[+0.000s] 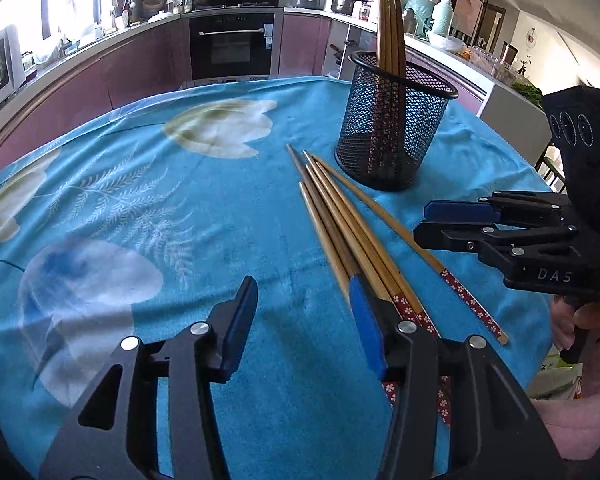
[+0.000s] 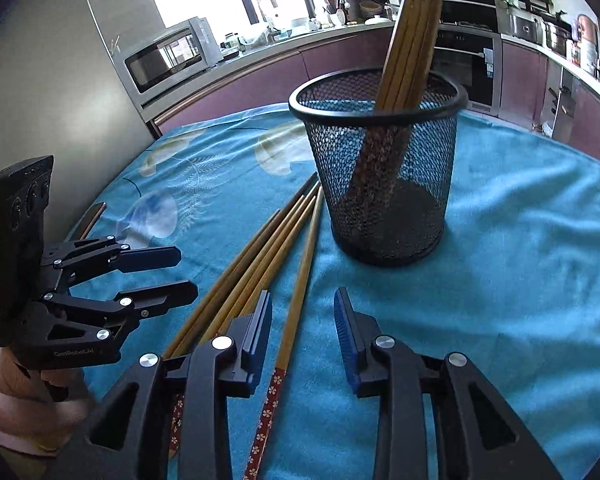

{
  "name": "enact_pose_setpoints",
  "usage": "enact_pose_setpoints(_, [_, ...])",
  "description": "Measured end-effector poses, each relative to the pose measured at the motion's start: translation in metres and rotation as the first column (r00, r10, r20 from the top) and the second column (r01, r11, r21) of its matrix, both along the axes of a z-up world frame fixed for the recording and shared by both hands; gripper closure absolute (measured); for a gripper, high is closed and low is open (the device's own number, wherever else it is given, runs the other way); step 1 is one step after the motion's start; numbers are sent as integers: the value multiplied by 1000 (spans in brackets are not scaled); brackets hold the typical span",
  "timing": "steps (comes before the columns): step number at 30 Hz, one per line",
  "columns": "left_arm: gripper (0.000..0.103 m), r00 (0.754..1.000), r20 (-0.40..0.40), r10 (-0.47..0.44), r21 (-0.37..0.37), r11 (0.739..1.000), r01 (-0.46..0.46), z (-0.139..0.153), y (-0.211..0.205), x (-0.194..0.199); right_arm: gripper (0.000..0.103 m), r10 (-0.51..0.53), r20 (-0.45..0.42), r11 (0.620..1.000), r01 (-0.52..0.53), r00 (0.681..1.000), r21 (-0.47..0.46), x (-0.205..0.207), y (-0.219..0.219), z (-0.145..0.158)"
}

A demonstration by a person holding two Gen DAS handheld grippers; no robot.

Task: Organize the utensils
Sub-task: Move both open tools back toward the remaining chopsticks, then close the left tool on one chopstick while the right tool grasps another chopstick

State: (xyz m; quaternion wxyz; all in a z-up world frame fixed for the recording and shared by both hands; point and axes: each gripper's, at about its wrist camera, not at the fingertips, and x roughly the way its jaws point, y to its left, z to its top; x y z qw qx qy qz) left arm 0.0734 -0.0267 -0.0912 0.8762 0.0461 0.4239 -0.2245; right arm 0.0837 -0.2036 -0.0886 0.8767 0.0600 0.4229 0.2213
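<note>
One chopstick (image 2: pixel 300 280) between right gripper (image 2: pixel 302 320) fingers; left view hides this.

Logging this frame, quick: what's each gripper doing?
Left gripper: open, holding nothing.
Right gripper: open, one chopstick between its jaws, not gripped.

The chopsticks (image 1: pixel 340 216) lying on the table look like smooth, matt wood, with red flower-patterned ends. The cup (image 2: pixel 380 176) is black wire mesh, matt, with a smooth rolled rim. The tablecloth (image 1: pixel 180 208) is soft blue cloth, slightly fuzzy and creased toward the table's edges. The gripper fingers (image 1: pixel 240 320) look like matt black plastic with shiny metal rivets and blue ribbed pads.
</note>
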Motion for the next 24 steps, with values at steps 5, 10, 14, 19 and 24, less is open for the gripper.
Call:
enact_pose_setpoints(5, [56, 1000, -11, -14, 0, 1000, 14, -3, -3, -5, 72, -12, -8, 1000, 12, 1000, 8, -2, -2, -5])
enact_pose_setpoints(10, [56, 1000, -6, -22, 21, 1000, 23, -4, -9, -6, 71, -14, 2, 1000, 14, 1000, -12, -3, 1, -5])
enact_pose_setpoints(14, [54, 1000, 2, -20, 42, 999, 20, -4, -12, -5, 71, -7, 8, 1000, 7, 1000, -23, -3, 6, -4])
enact_pose_setpoints(19, [57, 1000, 7, -9, 75, 997, 8, -6, -16, -2, 71, -3, 15, 999, 3, 1000, -41, -2, 11, -5])
enact_pose_setpoints(24, [65, 1000, 24, -4, 103, 995, 1, -7, -19, 1, 71, 10, 20, 998, -9, 1000, -66, 0, 16, -4])
